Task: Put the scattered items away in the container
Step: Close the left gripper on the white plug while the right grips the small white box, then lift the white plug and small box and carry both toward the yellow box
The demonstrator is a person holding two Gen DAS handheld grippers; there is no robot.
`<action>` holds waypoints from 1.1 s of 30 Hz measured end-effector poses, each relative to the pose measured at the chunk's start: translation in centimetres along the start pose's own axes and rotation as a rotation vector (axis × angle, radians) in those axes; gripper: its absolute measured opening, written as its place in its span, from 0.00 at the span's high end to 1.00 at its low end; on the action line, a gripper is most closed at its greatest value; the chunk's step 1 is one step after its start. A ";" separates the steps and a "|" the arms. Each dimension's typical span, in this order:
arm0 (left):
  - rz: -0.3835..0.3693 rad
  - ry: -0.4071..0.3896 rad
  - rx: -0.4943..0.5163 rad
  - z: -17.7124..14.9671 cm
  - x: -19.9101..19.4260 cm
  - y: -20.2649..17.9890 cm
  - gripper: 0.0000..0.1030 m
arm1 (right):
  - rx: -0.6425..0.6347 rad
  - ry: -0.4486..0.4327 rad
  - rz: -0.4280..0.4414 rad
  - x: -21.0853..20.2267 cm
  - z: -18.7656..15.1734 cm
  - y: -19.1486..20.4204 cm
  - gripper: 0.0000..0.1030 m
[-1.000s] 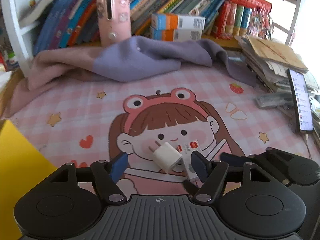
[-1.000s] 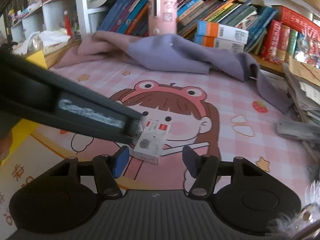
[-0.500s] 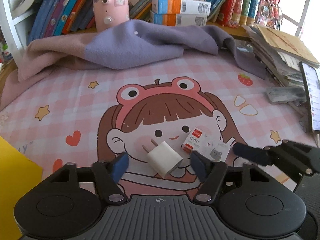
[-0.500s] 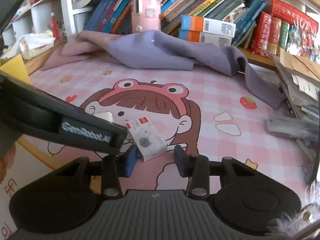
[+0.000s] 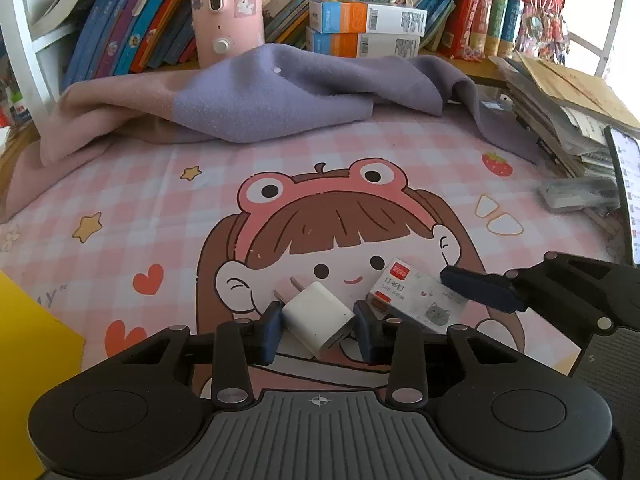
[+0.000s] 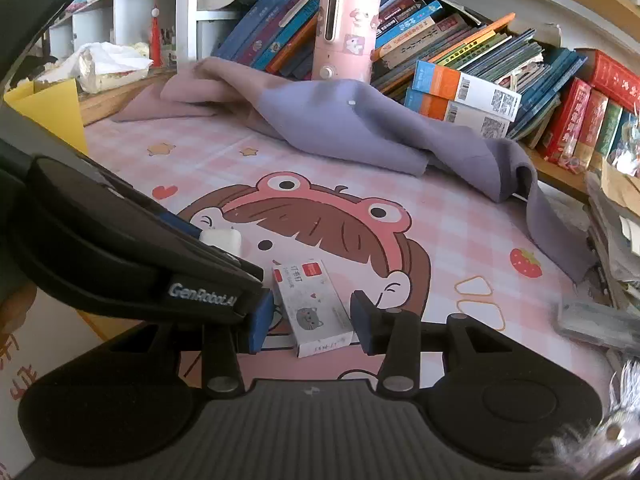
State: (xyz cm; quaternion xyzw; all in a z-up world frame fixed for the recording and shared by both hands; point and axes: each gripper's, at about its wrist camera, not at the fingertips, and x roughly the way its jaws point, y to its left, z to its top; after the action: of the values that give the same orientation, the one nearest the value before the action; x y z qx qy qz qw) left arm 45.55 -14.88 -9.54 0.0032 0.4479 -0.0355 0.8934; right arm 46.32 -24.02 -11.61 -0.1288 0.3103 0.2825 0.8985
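A white plug charger (image 5: 318,319) lies on the pink cartoon mat (image 5: 160,200). My left gripper (image 5: 318,330) has closed on its two sides, pads touching it. The charger also shows in the right wrist view (image 6: 222,239) behind the left gripper's body. A small white staple box with a cat picture (image 6: 314,308) lies between the fingers of my right gripper (image 6: 312,326); the pads stand just beside it with small gaps. The box shows in the left wrist view (image 5: 416,298) with a right fingertip (image 5: 476,289) over it. The yellow container (image 5: 28,360) is at the left.
A purple and pink cloth (image 5: 256,100) is heaped at the back of the mat. Behind it stand books, two orange-blue boxes (image 5: 364,26) and a pink humidifier (image 5: 226,8). A paper stack (image 5: 568,116) and a phone (image 5: 628,184) lie right.
My left gripper's fingers have closed in from wide open onto the charger. My right gripper has narrowed and moved forward so that the staple box lies between its fingers.
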 end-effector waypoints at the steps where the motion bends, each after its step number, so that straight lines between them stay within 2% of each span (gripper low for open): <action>1: 0.000 -0.002 -0.004 0.0 -0.2 0.0 0.65 | 0.002 0.002 0.012 -0.1 0.0 -0.1 0.69; 8: -0.017 -0.034 0.023 -0.4 -2.8 -0.4 0.65 | 0.080 -0.025 0.009 -2.7 0.2 -0.8 0.72; 23: -0.074 -0.072 0.019 -2.7 -8.8 -0.5 0.65 | 0.040 -0.039 -0.017 -9.1 -0.4 0.2 0.72; 33: -0.157 -0.125 0.046 -5.4 -14.0 -0.1 0.65 | 0.056 -0.050 -0.071 -14.4 -1.0 2.1 0.72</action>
State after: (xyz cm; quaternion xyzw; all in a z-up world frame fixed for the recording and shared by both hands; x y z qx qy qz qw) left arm 32.85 -13.93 -1.57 -0.0135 0.3891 -0.1156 0.9138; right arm 35.30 -28.89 -3.46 -0.1074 0.2907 0.2447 0.9187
